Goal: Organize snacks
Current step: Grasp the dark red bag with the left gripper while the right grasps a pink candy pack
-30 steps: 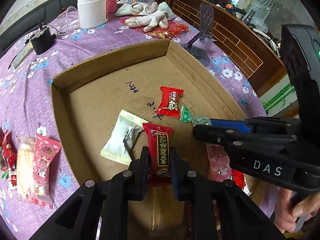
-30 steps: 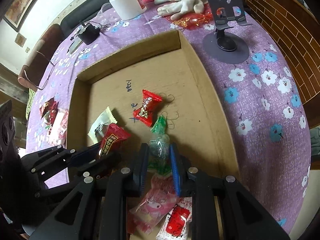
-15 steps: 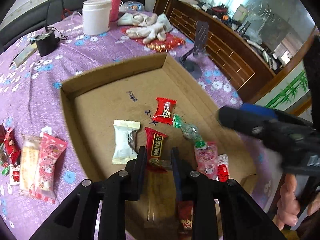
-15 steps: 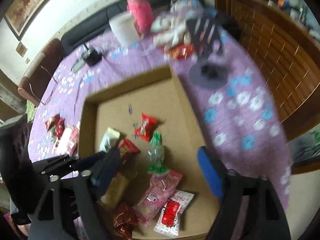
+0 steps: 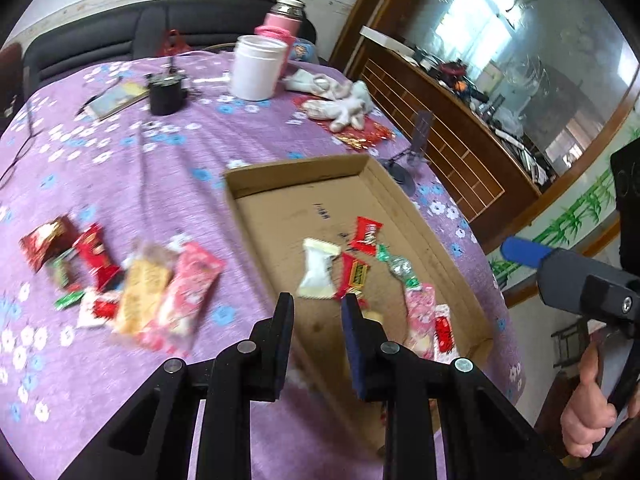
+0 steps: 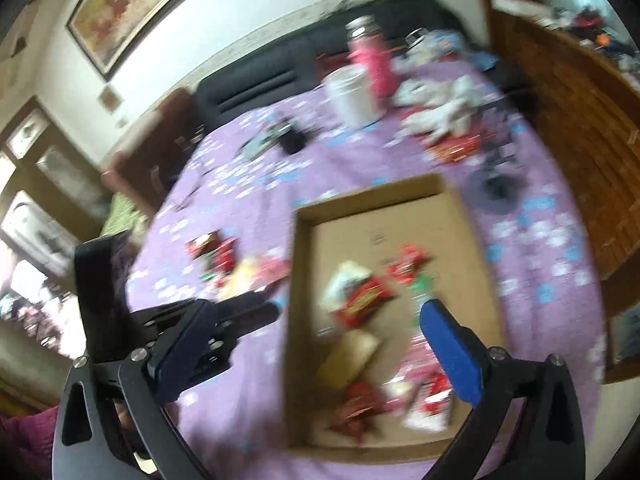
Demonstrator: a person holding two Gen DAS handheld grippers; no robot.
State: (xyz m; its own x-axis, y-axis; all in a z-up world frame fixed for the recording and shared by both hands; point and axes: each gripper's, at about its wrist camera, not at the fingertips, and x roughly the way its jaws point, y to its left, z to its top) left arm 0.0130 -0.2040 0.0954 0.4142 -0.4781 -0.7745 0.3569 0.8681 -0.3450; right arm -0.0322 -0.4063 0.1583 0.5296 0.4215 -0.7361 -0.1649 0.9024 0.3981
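A shallow cardboard tray (image 5: 400,196) (image 6: 298,280) on the purple tablecloth holds several snacks: a white packet (image 5: 318,268), a red bar (image 5: 354,274), a red candy (image 5: 366,234), a green-ended candy (image 5: 400,266) and pink packets (image 5: 420,312). More snacks (image 5: 160,292) (image 6: 224,260) lie on the cloth left of the tray. My left gripper (image 5: 316,320) is open and empty above the tray's near left edge. My right gripper (image 6: 352,328) is open wide and empty, raised above the tray; it also shows at the right of the left wrist view (image 5: 560,268).
At the back of the table stand a white jar (image 5: 258,66), a pink flask (image 5: 282,20), a black device (image 5: 166,94), white gloves (image 5: 340,98) on red paper, and a black phone stand (image 5: 414,152). A wooden counter (image 5: 460,120) runs along the right.
Both grippers let go of their snacks in the tray and pulled back and up. The left gripper swung left, bringing the snacks on the cloth into view. The right jaws opened wide.
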